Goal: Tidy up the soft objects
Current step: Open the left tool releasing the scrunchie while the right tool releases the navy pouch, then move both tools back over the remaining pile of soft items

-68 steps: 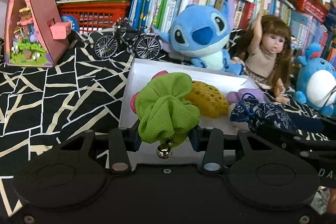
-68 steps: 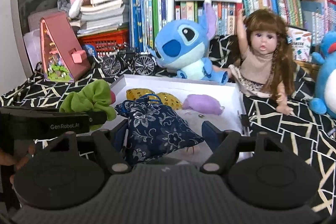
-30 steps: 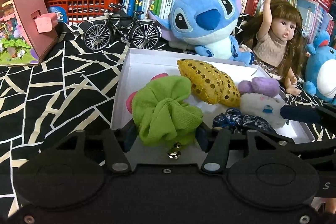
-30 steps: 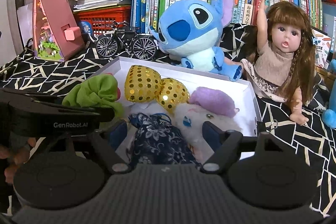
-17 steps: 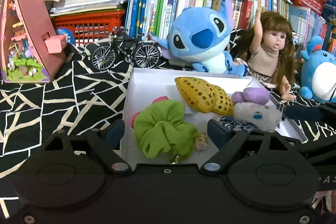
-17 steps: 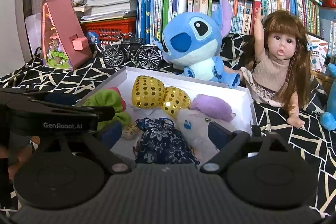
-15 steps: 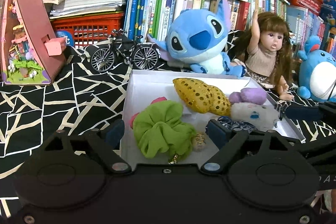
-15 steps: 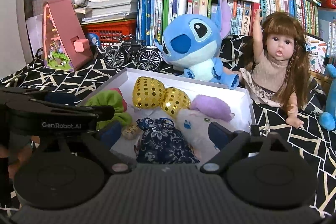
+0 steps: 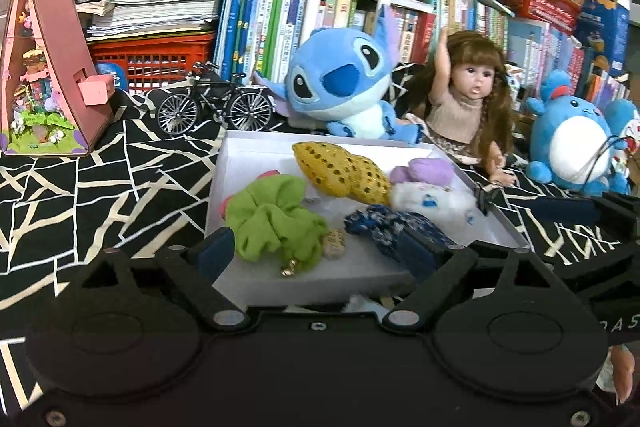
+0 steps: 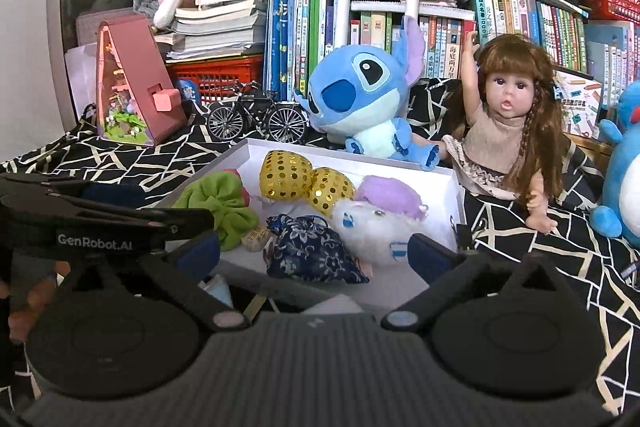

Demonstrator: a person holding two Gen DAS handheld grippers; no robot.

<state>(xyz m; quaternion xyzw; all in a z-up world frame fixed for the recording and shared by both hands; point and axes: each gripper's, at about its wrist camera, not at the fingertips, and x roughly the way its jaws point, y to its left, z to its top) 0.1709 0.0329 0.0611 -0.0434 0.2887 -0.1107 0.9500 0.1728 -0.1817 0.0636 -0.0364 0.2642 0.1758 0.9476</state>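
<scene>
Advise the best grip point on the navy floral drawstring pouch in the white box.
Probably pinch the navy floral pouch at its gathered neck, coming from above and the near side. The neck is the narrowest, firmest bunch and points up toward the gold sequin pouches; the body below flares wide and floppy. The white plush touches its right side, so keep the fingers off that flank.

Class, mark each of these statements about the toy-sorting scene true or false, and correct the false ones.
1. The green scrunchie lies inside the white box. True.
2. The left gripper is clamped on the scrunchie. False: its jaws are open and hold nothing.
3. The navy floral pouch lies outside the box. False: it lies in the box.
4. The blue plush sits behind the box. True.
5. The right gripper is open. True.
</scene>
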